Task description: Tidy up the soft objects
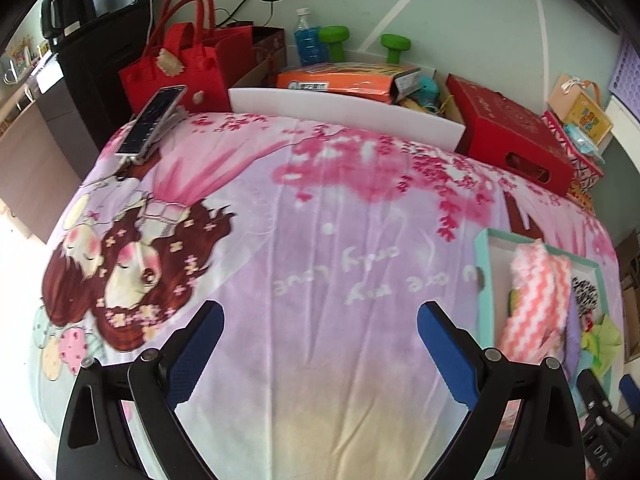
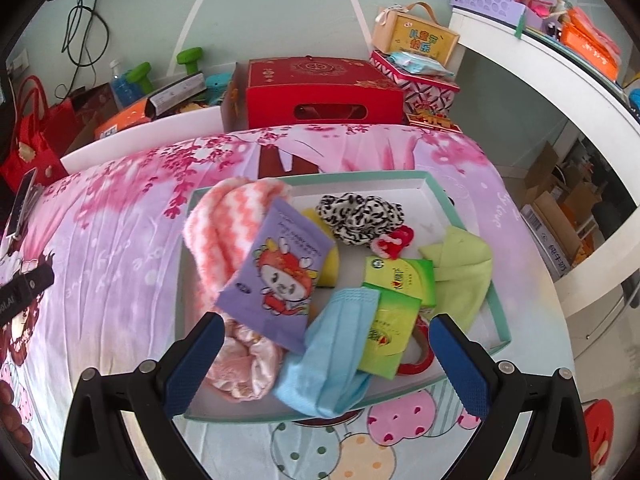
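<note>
Shallow teal-rimmed tray (image 2: 498,304) on a pink and lilac printed bedspread (image 2: 120,240), loaded with soft items: pink-and-white chevron towel (image 2: 228,224) along the tray's left side; purple tissue pack (image 2: 276,276) lying across it; light blue face mask (image 2: 332,356) at the near edge; two green tissue packs (image 2: 394,300) overlapping just right of the mask; lime-green cloth (image 2: 460,264) against the right wall; black-and-white spotted scrunchie (image 2: 356,216) toward the far side, small red-and-white scrunchie (image 2: 394,242) just beside it. Right gripper (image 2: 326,352) poised above the tray's near edge, blue-padded fingers (image 2: 192,364) spread wide, nothing between them. Left gripper (image 1: 320,344) likewise spread wide and empty, over bare bedspread, tray (image 1: 482,248) well to its right. Phone in a clip (image 1: 154,124) at the far left corner of the bed; red gift box (image 2: 324,96) beyond the far edge.
</note>
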The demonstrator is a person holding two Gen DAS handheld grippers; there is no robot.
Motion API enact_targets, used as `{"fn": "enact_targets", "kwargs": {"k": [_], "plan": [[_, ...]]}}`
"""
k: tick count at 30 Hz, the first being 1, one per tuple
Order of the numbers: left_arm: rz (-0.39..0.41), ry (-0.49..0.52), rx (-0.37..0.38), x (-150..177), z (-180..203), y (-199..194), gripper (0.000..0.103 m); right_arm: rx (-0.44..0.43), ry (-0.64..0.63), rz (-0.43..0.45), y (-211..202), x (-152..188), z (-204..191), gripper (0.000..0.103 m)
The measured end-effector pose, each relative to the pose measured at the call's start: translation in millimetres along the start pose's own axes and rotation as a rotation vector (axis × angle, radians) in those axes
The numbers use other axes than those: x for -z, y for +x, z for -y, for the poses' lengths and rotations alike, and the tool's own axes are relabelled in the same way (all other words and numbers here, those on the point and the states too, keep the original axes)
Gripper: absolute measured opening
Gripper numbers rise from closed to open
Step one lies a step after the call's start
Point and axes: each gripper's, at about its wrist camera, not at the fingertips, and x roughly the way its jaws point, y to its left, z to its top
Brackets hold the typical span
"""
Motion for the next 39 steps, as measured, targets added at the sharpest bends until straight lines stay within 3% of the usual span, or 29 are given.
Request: {"fn": "enact_targets", "kwargs": {"k": [6,11,23,30,39], "plan": [[-0.026,0.011,-0.002,12,-9,-2,0.097,-0.035,-0.016,0.0,-3,7,-15,0.103],[-0.065,0.038,-0.055,25,-10,2,0.097,-0.035,-0.037,-0.012,-3,15,-22,0.103],[-0.145,0.032,-0.094,52,-28,9,0.097,-0.043,-0.058,-0.055,3,36,-26,0.103],[-0.151,0.063,-0.119,62,-27,9,0.097,-0.046,-0.058,-0.064,5,38,-26,0.103],[-0.157,0.087,-0.083,62,-21,10,0.097,-0.064,-0.054,-0.042,2,36,-29,0.103]]}}
